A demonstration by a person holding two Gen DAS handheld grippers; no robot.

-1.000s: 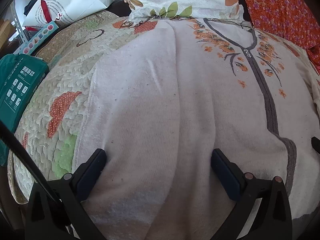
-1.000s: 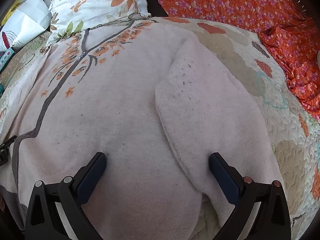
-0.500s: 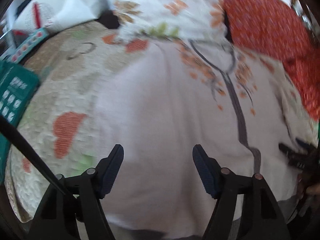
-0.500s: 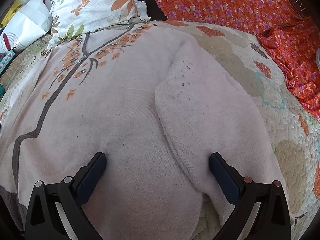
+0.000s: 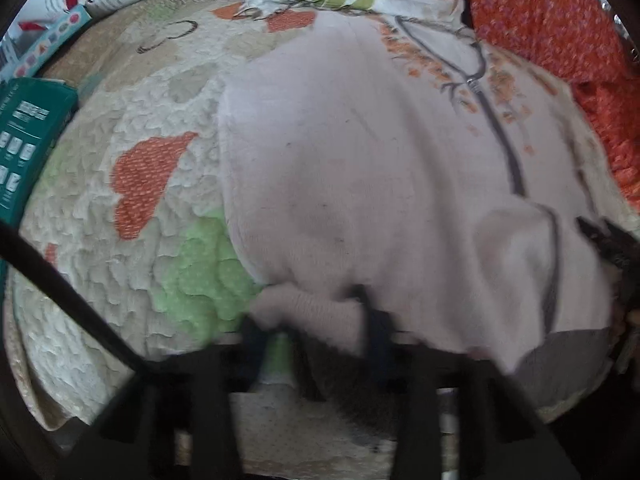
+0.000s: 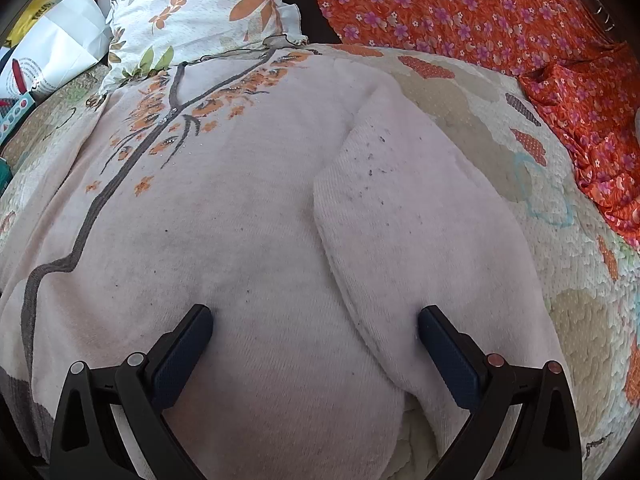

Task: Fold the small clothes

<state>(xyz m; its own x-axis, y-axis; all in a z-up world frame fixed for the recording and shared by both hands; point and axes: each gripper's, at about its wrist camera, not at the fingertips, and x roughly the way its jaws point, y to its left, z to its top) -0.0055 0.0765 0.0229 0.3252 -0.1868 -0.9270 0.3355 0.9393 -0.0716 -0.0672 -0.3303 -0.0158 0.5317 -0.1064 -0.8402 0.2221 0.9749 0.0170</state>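
L gripper (image 5: 312,320) moved, jaws closing on cardigan (image 5: 360,160) sleeve edge | R gripper (image 6: 316,344) jaws wide, empty

The pale pink knit cardigan with orange embroidered flowers (image 6: 224,208) lies spread across the quilted patchwork bedspread (image 6: 572,280) on the bed, neckline towards the far edge. Its sleeve (image 6: 420,224) lies folded over the body on the right side. Behind the neckline sits the white flower-print pillow (image 6: 200,8); right of that, the orange flowered cloth (image 6: 480,12) runs along the far edge. At the left edge lies the dark green printed box (image 5: 28,140).
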